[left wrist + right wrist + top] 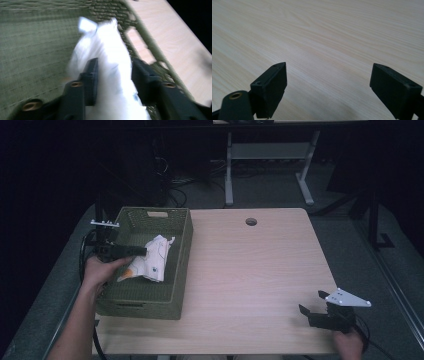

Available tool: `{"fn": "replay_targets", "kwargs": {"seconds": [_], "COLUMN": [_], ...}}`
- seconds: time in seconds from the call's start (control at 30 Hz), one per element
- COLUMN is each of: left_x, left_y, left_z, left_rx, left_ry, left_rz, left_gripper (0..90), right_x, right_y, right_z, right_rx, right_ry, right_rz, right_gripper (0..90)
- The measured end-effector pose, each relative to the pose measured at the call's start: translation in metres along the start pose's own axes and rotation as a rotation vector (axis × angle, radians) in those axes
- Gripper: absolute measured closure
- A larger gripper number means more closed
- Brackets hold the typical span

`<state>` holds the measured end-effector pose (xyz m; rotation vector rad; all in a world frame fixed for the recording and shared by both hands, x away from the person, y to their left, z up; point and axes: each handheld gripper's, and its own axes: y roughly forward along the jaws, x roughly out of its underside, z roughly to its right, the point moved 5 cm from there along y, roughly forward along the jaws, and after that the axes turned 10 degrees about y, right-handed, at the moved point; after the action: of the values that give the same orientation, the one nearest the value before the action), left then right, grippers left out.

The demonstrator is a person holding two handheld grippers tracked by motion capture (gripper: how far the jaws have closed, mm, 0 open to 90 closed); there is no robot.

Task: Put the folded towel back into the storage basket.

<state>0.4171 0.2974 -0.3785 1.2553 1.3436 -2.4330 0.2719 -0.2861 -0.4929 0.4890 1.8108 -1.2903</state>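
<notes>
A crumpled white packet [152,257] with orange and blue print lies inside the green woven basket [184,251] at the table's left. My left gripper [142,251] reaches into the basket from the left, its tips at the packet. In the blurred left gripper view the white packet [110,50] sits between the parted jaws of the left gripper [113,66], above the basket floor [37,42]. My right gripper [311,302] rests near the front right corner of the table, jaws wide apart. The right gripper [328,72] has nothing between its pads, just bare wood [324,30].
The light wooden table [250,265] has a round cable hole [251,221] near its far edge. A desk frame [270,155] and cables stand on the dark floor beyond it. The basket's right wall [140,32] runs close to my left gripper.
</notes>
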Motion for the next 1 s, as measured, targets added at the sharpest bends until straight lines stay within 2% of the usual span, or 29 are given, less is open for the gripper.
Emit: {"fn": "replay_targets", "kwargs": {"seconds": [0.1,0.17,0.23,0.37,0.47,0.5,0.53,0.57,0.6,0.63,0.67,0.7,0.77,0.87,0.9,1.0], "left_x": [0.005,0.006,0.008,0.016,0.021,0.025,0.025,0.028,0.028,0.031,0.031,0.034,0.035,0.037,0.039,0.040], "left_y": [0.006,0.008,0.011,0.021,0.029,0.035,0.035,0.040,0.040,0.046,0.046,0.051,0.054,0.061,0.064,0.068], "left_z": [0.002,0.003,0.005,0.005,0.004,0.001,0.001,-0.002,-0.002,-0.005,-0.005,-0.006,-0.007,-0.013,-0.018,-0.021], "left_rx": [-0.017,-0.016,-0.005,0.001,-0.010,-0.040,-0.040,-0.065,-0.065,-0.080,-0.080,-0.081,-0.081,-0.139,-0.159,-0.177], "left_ry": [0.018,0.018,0.016,0.013,0.007,-0.004,-0.004,-0.002,-0.002,-0.004,-0.004,-0.006,-0.011,-0.027,-0.017,-0.015], "left_rz": [-0.062,-0.072,-0.088,-0.155,-0.204,-0.239,-0.239,-0.290,-0.290,-0.332,-0.332,-0.367,-0.382,-0.417,-0.450,-0.477], "left_gripper": [56.4,56.6,58.9,63.7,65.4,61.7,59.9,60.1,61.1,62.9,64.9,68.5,70.9,71.7,71.8,74.0], "right_x": [-0.001,-0.001,0.000,-0.001,-0.001,-0.001,-0.001,-0.001,-0.001,-0.001,-0.001,-0.001,-0.001,-0.001,-0.001,-0.001], "right_y": [0.001,0.001,0.000,-0.001,-0.001,-0.001,-0.001,-0.001,-0.001,-0.001,-0.001,-0.001,-0.001,-0.001,-0.001,-0.001], "right_z": [-0.001,-0.001,-0.001,-0.001,-0.001,-0.001,-0.001,-0.001,-0.001,-0.001,-0.001,-0.001,-0.001,-0.001,0.000,0.000], "right_rx": [-0.003,-0.003,-0.006,-0.008,-0.009,-0.008,-0.008,-0.010,-0.010,-0.011,-0.013,-0.013,-0.012,-0.011,-0.010,-0.011], "right_ry": [-0.009,-0.008,-0.009,-0.011,-0.013,-0.006,-0.006,-0.011,-0.011,-0.012,-0.013,-0.013,-0.010,-0.008,-0.006,-0.006], "right_rz": [0.003,0.003,0.003,0.008,0.010,0.009,0.009,0.009,0.009,0.008,0.008,0.007,0.006,0.006,0.004,0.005], "right_gripper": [13.6,13.6,13.6,13.6,13.6,13.6,13.6,13.6,13.6,13.6,13.6,13.6,13.6,13.6,13.6,13.6]}}
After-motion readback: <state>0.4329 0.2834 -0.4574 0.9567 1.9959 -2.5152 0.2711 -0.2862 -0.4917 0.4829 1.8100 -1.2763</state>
